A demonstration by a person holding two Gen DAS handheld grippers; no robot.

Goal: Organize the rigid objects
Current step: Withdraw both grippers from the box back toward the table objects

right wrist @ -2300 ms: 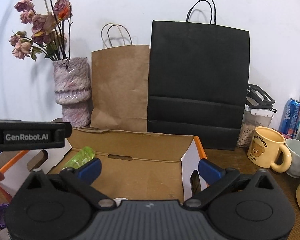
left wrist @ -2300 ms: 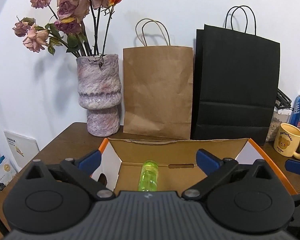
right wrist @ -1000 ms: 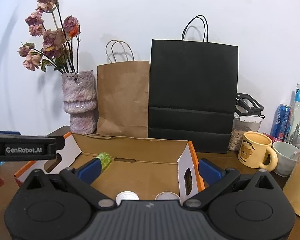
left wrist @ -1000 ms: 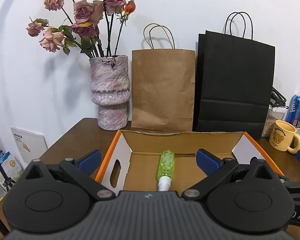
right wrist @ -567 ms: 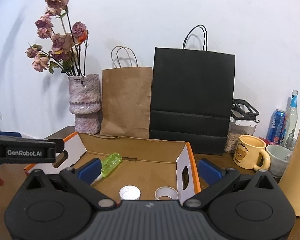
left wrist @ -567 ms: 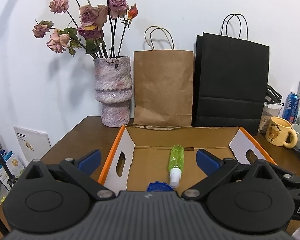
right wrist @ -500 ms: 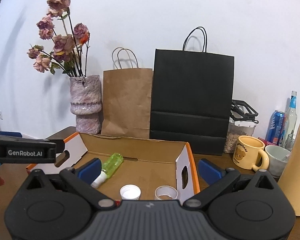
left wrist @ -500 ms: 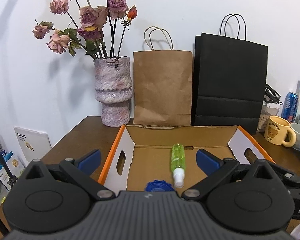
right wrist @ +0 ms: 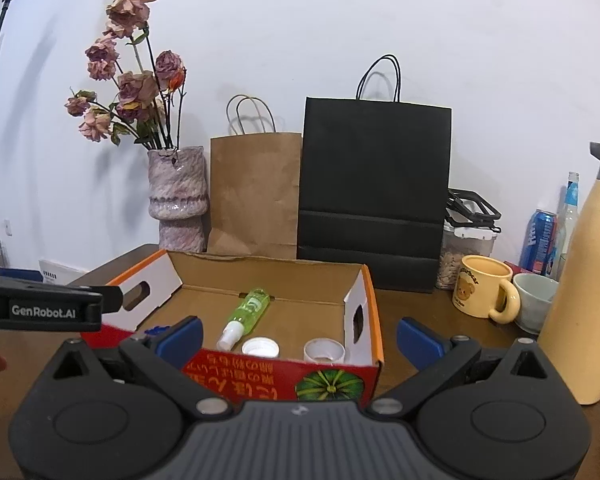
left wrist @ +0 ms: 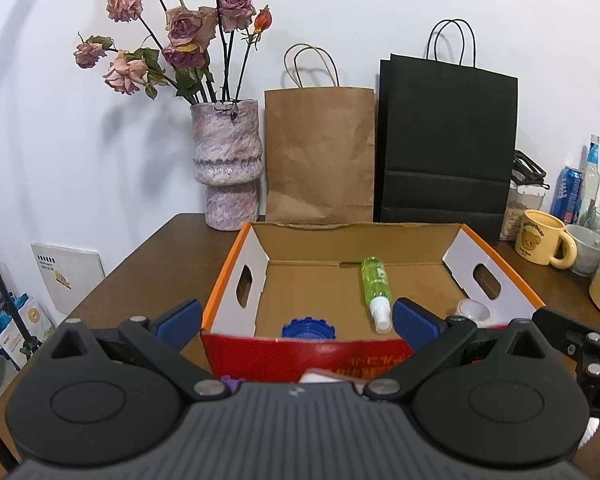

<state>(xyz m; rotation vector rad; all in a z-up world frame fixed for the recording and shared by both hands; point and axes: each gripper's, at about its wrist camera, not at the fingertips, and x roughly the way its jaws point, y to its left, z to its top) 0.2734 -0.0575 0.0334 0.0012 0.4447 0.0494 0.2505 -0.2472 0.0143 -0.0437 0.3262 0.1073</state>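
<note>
- Here my left jaws (left wrist: 296, 318) stand wide apart with nothing between them, held level just short of the box's red front wall.
- My right jaws (right wrist: 299, 334) are spread just as wide and hold nothing, facing the same front wall nearer its right corner.
- The cardboard box (left wrist: 496, 258) sits open on the brown worktop (left wrist: 148, 264), orange along its rim, with hand-holes in both side flaps.
- Inside it a green spray bottle (left wrist: 375, 284) lies on its side, white nozzle toward me.
- A blue cap (left wrist: 308, 328) sits near the front wall, left of the bottle; a white cap (right wrist: 260, 347) and a roll of tape (right wrist: 324, 351) lie toward the right.
- Behind the box stand a vase (left wrist: 227, 164) of dried roses, a brown paper bag (left wrist: 320, 156) and a black paper bag (left wrist: 446, 148).
- A yellow mug (right wrist: 482, 292) and a cream flask (right wrist: 584, 288) stand to the right.
</note>
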